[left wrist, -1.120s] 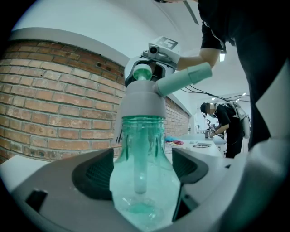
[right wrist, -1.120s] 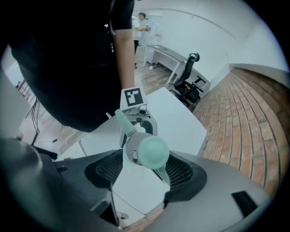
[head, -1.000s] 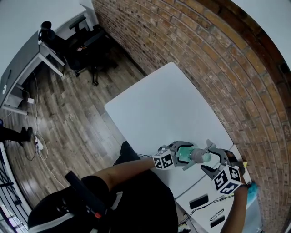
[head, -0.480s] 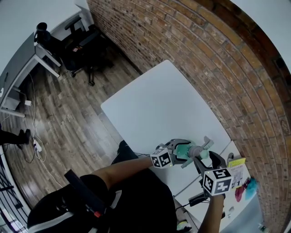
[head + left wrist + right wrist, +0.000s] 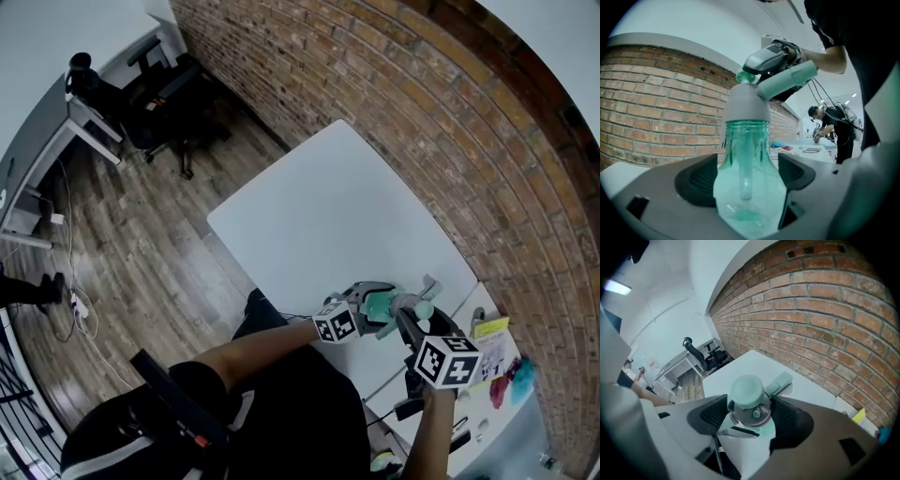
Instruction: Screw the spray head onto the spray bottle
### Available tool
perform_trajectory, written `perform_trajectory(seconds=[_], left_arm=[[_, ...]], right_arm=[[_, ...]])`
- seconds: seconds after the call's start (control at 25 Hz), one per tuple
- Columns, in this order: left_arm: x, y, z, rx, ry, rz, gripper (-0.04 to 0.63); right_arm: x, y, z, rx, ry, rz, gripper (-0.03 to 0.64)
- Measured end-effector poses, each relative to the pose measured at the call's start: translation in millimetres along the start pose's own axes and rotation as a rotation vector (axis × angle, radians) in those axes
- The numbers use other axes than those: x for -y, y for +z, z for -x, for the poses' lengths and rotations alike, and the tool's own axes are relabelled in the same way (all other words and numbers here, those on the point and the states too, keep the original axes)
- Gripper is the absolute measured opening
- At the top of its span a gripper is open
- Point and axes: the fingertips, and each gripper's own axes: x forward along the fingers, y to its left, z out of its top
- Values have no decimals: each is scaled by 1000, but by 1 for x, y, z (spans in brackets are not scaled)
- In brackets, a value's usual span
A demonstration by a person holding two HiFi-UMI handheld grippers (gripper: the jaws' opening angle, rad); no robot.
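Screwing under way: spray bottle (image 5: 747, 187) pinched in left hand-held gripper (image 5: 382, 303) over bench (image 5: 328, 216) at 5 o'clock; spray head (image 5: 749, 401) at its 12 o'clock, clamped by right hand-held gripper (image 5: 750, 416). Next, probably: another tightening twist.

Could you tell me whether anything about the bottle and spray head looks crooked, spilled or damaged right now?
Nothing stands out. The spray head appears to sit squarely on the neck of the spray bottle, the dip tube hangs straight inside, and no spill shows on the white table.
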Motion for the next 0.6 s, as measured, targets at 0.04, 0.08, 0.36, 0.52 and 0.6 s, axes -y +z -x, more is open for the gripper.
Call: perform_trajectory(seconds=[0.04,0.08,0.36,0.52,0.6], left_arm=[[0,0,0,1,-1,-2,400],[0,0,0,2,-1,-4,400],[1,0,1,-1,0,-5,400],[1,0,1,0,6,-4,400],[1,0,1,-2,4,-2,399]], right_arm=[[0,1,0,4,-4,-12,275],[0,1,-1,7,-10,-20,275],[3,-1,-6,-8,-71,17,275],[5,-11,-15,-58,-90,63,273],[6,-12,-16,-52,-83,62,273]])
